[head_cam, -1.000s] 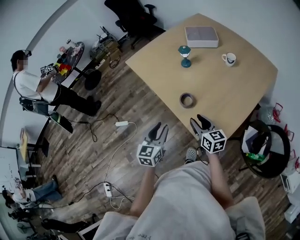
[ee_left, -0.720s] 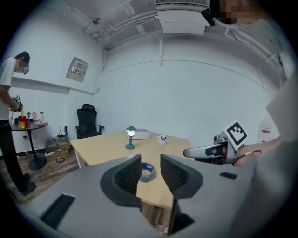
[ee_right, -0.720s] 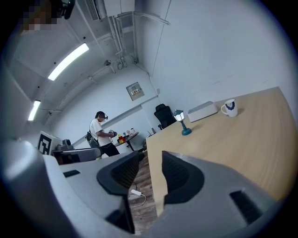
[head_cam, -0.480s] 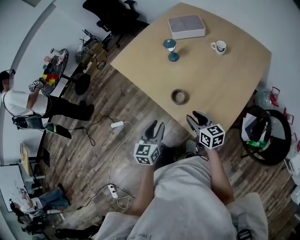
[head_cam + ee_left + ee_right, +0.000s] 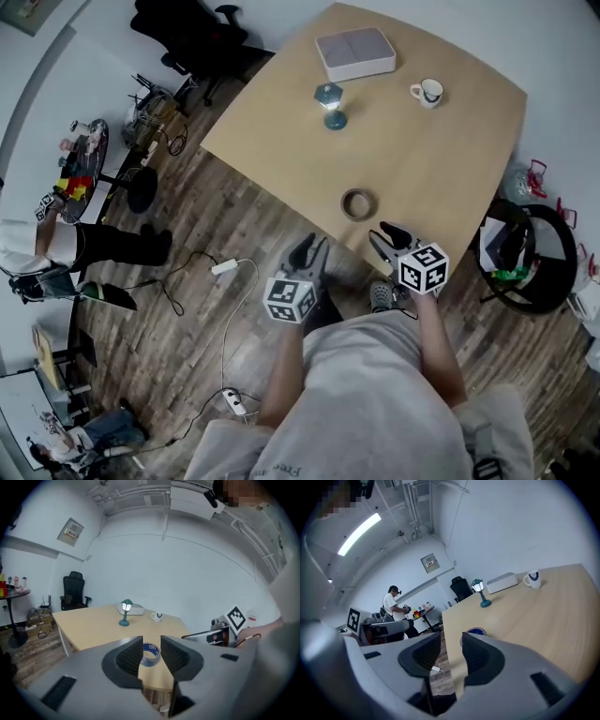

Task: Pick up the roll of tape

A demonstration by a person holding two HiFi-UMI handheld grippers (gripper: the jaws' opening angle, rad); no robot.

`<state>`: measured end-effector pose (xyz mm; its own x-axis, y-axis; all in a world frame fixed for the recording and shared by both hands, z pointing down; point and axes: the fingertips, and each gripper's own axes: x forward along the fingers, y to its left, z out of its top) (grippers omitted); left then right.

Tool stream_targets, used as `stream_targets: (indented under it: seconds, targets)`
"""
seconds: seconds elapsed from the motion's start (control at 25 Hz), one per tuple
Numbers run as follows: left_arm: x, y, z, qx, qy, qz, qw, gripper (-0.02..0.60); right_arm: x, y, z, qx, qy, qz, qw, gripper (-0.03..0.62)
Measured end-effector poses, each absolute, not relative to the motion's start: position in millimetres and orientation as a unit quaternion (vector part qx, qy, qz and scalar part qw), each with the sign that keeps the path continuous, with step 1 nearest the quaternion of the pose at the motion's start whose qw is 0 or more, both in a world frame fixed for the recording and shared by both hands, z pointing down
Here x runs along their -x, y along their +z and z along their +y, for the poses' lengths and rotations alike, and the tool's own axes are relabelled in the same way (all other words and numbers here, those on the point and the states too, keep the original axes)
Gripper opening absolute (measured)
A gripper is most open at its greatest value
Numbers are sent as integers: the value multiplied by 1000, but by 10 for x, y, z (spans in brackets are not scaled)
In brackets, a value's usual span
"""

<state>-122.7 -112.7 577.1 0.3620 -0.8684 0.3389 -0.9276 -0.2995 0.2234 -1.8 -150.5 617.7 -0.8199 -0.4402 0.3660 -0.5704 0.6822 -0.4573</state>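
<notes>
The roll of tape (image 5: 357,203), a brown ring with a blue inner band, lies flat near the front edge of the wooden table (image 5: 450,159). My left gripper (image 5: 307,248) hovers over the floor just short of that edge, open, and the tape (image 5: 151,652) shows far off through its gap. My right gripper (image 5: 382,232) is at the table's edge, a short way right of and nearer than the tape (image 5: 476,631), also open. Both pairs of jaws have just been closing a little, with nothing between them.
Farther back on the table stand a small teal lamp (image 5: 329,103), a white box (image 5: 354,53) and a mug (image 5: 427,92). Cables and a power strip (image 5: 225,267) lie on the wooden floor. A person (image 5: 47,248) stands far left, and a black bin (image 5: 525,272) sits right of the table.
Both grippers have drifted a little leftward and closer to the table's front edge and the tape. The head view has swung, so the table and the far person sit lower-left.
</notes>
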Motion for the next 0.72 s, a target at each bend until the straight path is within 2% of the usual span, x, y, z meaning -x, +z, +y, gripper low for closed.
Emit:
stream_targets:
  seconds: [0.12, 0.48, 0.72]
  targets:
    - [1353, 5800, -1369, -820, 92, -529, 199, 112, 238, 6234, -1490, -256, 302, -909, 131, 143]
    - [1689, 5792, -1907, -868, 116, -443, 191, 112, 647, 6560, -1549, -213, 227, -899, 309, 140]
    - [1938, 5822, -2164, -883, 117, -414, 189, 109, 799, 6727, -1730, -247, 259, -858, 367, 136]
